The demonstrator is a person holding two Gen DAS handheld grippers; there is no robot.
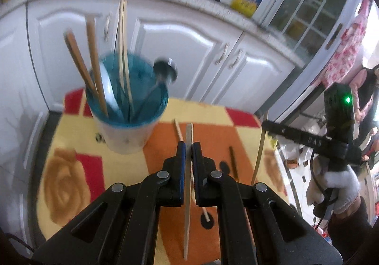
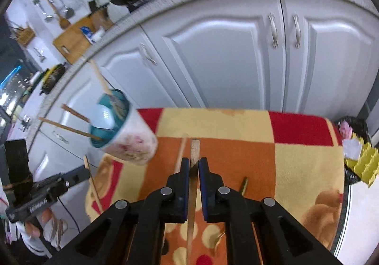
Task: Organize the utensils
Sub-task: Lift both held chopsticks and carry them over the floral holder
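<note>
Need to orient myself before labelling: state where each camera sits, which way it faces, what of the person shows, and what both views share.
Left wrist: on the left hand-held gripper, facing forward and down at the utensil cup and cabinets; it grips a wooden chopstick; right gloved hand visible.
Right wrist: on the right hand-held gripper, facing the cabinets, gripping another wooden stick; left hand visible.
Shared: cup, patterned cloth, white cabinets.

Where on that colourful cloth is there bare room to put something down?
Right of the loose chopsticks, the yellow and red squares of the cloth lie bare. Crowded: around the cup and in front of both tongs, left and right.
</note>
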